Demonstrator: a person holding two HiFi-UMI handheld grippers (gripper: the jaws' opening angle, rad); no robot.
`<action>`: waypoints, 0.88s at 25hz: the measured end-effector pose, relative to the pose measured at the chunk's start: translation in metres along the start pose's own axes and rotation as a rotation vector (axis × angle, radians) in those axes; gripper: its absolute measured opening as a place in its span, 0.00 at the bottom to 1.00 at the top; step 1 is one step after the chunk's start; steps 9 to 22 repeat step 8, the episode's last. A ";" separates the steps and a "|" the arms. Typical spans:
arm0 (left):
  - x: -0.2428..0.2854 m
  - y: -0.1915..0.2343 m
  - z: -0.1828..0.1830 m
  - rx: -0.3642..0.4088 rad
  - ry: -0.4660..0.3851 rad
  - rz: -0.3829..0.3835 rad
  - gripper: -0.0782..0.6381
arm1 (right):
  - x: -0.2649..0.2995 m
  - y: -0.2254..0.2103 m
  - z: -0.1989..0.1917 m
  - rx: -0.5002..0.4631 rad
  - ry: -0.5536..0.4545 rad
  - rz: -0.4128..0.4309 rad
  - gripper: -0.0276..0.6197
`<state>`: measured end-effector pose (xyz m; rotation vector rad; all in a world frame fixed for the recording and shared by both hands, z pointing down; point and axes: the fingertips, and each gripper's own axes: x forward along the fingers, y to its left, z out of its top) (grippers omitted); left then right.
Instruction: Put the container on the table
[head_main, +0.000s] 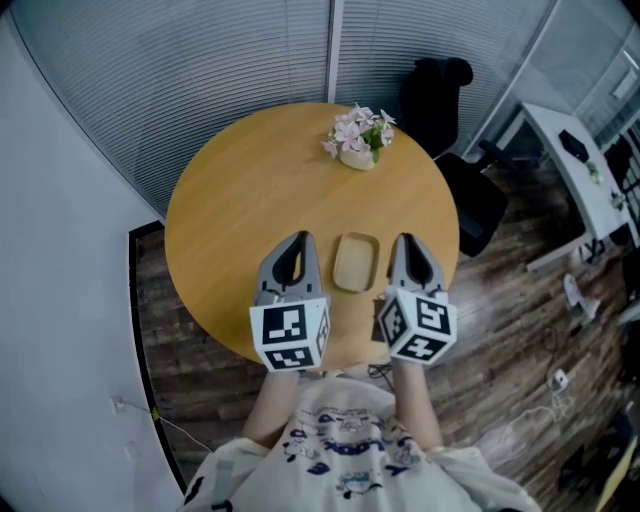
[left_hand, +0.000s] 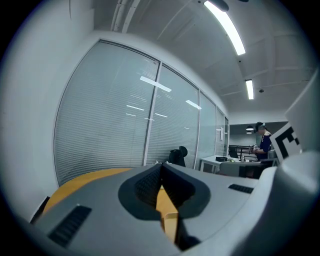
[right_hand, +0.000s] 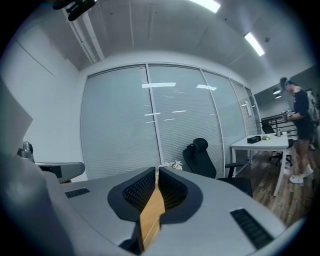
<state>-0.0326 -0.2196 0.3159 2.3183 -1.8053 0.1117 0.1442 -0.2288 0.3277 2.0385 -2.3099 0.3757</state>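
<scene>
Since the beige container (head_main: 356, 262) lies flat on the round table (head_main: 240, 180) in the head view, between the left gripper (head_main: 300, 240) and the right gripper (head_main: 403, 241) and touching neither, the placing looks done. The next move is probably just to draw both tools straight back toward the person. The container sits on the person's half of the table, so a sideways brush from either tool could slide it toward the rim. The far side holds only a flower pot (head_main: 358, 140), well apart. An office chair (head_main: 445, 100) stands beyond the table's far right edge.

In the left gripper view, the left gripper (left_hand: 161, 166) has its jaws meeting at the tips with nothing gripped. Only tabletop shows through the slit below them.

In the right gripper view, the right gripper (right_hand: 157, 171) is likewise closed on nothing. It points across the table toward the flower pot (right_hand: 175, 164) and the office chair (right_hand: 200, 152).
</scene>
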 end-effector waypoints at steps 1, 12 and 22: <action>0.000 0.000 0.000 0.001 -0.001 -0.001 0.12 | 0.000 -0.001 0.000 0.001 0.002 -0.001 0.08; 0.006 -0.002 -0.004 0.006 0.002 -0.005 0.11 | 0.005 -0.004 -0.002 0.002 0.007 -0.002 0.08; 0.006 -0.002 -0.004 0.006 0.002 -0.005 0.11 | 0.005 -0.004 -0.002 0.002 0.007 -0.002 0.08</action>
